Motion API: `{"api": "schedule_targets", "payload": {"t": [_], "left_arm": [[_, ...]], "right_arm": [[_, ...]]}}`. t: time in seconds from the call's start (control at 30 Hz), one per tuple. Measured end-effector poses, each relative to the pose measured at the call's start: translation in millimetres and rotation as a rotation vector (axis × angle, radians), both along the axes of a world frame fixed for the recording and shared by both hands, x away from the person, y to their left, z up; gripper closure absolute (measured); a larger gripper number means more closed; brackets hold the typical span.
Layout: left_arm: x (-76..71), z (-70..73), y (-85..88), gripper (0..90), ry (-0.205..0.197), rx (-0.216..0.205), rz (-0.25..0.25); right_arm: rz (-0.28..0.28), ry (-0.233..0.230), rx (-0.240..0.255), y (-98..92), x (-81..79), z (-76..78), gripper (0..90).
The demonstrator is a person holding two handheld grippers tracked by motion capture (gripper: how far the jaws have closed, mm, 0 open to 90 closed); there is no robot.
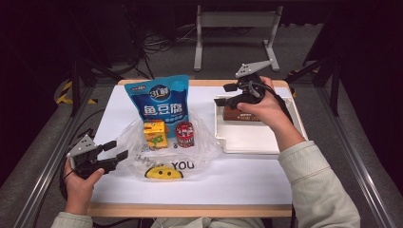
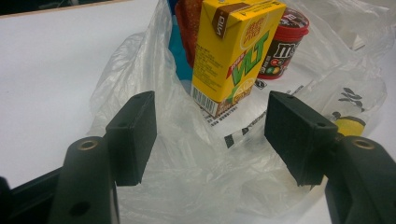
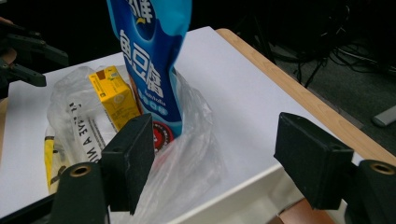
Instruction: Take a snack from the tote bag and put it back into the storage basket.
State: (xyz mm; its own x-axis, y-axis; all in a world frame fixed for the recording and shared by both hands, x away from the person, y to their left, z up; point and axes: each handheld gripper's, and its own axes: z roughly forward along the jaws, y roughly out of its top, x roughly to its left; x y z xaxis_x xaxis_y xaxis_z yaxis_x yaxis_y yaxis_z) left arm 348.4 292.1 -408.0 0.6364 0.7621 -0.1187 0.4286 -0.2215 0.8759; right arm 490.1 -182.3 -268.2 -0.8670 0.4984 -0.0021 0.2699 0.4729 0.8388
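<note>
Clear plastic bag [image 1: 164,152] lies on the white table [image 1: 247,180], holding 3 items: a blue snack pouch [image 1: 161,100] upright at the back, a yellow drink carton [image 1: 155,133] and a red candy cup [image 1: 184,134] side by side. Left gripper [image 1: 116,150] sits at the bag's left edge, jaws wide, film between them, not pinched. Right gripper [image 1: 227,94] hovers over the white tray [image 1: 247,140], jaws wide and empty, above a brown box [image 1: 240,115].

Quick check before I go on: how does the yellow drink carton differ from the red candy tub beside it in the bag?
The yellow drink carton is a tall box with flat sides; the red candy tub is round and squatter. The carton bears green lettering, while the tub has a dark printed band under its red lid. Both stand upright on the clear plastic bag, in front of the blue pouch.
</note>
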Motion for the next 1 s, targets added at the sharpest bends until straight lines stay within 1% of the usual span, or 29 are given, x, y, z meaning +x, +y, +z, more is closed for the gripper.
{"api": "schedule_targets", "payload": {"t": [0.03, 0.1, 0.2, 0.27, 0.43, 0.5, 0.57, 0.63, 0.8, 1.0], "left_arm": [[0.0, 0.0, 0.0, 35.1, 0.0, 0.0, 0.0], [-0.7, 0.4, 0.8, 35.1, -0.002, 0.003, -0.001], [-1.9, 0.6, 1.1, 34.4, -0.002, 0.003, -0.007], [-2.7, 0.9, 1.2, 34.3, -0.004, 0.005, -0.008], [-2.7, 1.0, 0.0, 34.0, 0.002, 0.005, -0.017], [-2.2, 0.9, 0.2, 34.0, 0.0, 0.004, -0.016], [-1.9, 0.7, 0.3, 34.0, 0.002, 0.002, -0.016], [-1.4, 0.5, 0.3, 34.0, 0.0, 0.002, -0.015], [-0.7, 0.5, 0.9, 34.0, 0.0, 0.002, -0.017], [-0.1, -0.2, 1.0, 34.1, 0.009, -0.002, -0.016]], "right_arm": [[0.0, 0.0, 0.0, 0.0, 0.0, 0.0, 29.3], [0.012, -0.004, -0.007, 7.4, 1.8, 1.2, 28.8], [0.032, -0.007, 0.011, 16.9, 4.5, 1.1, 28.1], [0.042, -0.008, 0.005, 22.7, 6.4, 0.7, 28.0], [0.068, -0.008, 0.012, 39.4, 11.7, 2.1, 27.8], [0.083, -0.016, 0.02, 46.3, 12.7, 2.5, 27.8], [0.087, -0.016, 0.023, 49.1, 12.9, 2.2, 27.8], [0.095, -0.018, 0.021, 57.1, 15.0, -0.6, 27.8], [0.1, -0.015, 0.032, 64.5, 18.1, -4.1, 27.8], [0.107, -0.012, 0.046, 71.8, 21.8, -7.6, 27.8]]}}
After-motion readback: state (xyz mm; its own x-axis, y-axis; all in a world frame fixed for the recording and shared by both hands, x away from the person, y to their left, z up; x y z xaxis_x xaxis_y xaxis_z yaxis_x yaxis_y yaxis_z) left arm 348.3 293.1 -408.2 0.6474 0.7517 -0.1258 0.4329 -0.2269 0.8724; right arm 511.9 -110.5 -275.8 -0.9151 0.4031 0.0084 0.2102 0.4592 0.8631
